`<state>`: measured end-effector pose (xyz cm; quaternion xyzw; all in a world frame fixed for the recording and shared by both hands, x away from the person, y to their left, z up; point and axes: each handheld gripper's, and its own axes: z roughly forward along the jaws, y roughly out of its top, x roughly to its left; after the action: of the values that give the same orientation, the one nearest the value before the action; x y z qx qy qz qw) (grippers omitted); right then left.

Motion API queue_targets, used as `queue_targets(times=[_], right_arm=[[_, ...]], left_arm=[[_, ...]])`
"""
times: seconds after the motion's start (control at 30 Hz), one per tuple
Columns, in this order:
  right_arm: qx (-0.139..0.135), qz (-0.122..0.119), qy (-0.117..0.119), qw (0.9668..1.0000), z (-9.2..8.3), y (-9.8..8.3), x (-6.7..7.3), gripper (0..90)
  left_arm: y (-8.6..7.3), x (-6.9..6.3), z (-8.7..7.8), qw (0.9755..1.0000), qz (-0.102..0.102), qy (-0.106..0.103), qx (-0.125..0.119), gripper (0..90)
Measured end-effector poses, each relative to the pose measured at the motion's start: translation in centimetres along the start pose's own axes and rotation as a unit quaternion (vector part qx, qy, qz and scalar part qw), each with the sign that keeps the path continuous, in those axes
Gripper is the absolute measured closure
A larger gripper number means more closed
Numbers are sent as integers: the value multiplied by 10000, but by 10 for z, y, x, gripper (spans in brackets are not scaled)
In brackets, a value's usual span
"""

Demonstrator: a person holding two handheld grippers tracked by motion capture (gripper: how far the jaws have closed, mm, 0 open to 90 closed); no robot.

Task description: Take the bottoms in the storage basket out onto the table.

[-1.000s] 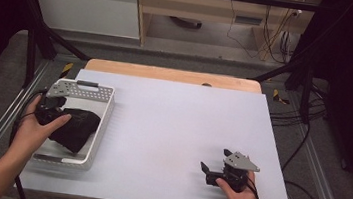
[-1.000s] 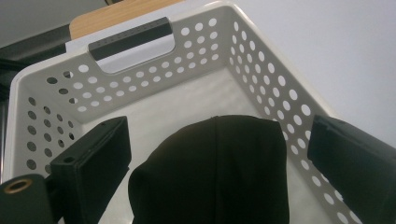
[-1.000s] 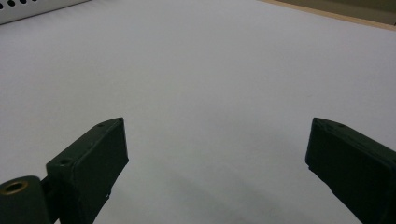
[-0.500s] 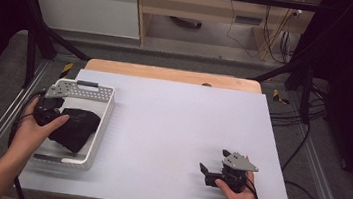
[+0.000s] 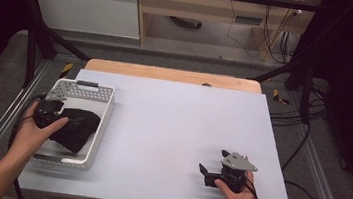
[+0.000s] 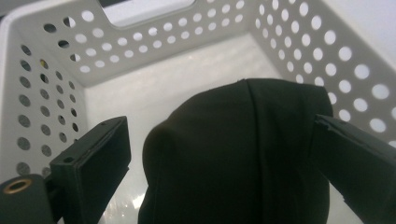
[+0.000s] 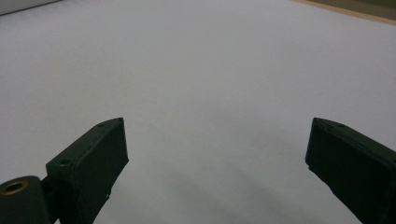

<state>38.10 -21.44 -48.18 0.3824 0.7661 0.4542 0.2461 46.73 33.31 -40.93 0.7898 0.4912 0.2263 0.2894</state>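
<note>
The black cloth (image 6: 243,154) lies bunched in the white basket (image 5: 104,121) at the tabletop's (image 5: 171,129) left edge. The left tongs (image 6: 219,154) stand wide open around it, gripping nothing. The right tongs (image 5: 205,173), also wide open and empty, rest near the front right.

black cloth (image 5: 76,127): 1 | white perforated basket (image 5: 104,102): 1 | table (image 5: 171,124): 1

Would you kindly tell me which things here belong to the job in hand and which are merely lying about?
In the job:
black cloth
white perforated basket
left tongs, open around the cloth

Lying about:
right tongs, open over the bare table
cables on the floor
</note>
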Motion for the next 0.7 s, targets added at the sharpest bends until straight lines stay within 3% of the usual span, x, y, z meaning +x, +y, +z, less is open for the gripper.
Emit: queue_targets(times=[0.23, 0.57, 0.7], right_arm=[[36, -37, 30, 10000, 1, 0, 1, 60], [73, -59, 69, 9999, 2, 0, 2, 60], [83, -62, 74, 9999, 2, 0, 2, 60]], left_arm=[[-5, 6, 11, 9999, -76, 22, 138, 31], [-11, 7, 28, 9979, -301, -417, 405, 0], [-15, 4, 35, 9963, -290, -579, 572, 0]])
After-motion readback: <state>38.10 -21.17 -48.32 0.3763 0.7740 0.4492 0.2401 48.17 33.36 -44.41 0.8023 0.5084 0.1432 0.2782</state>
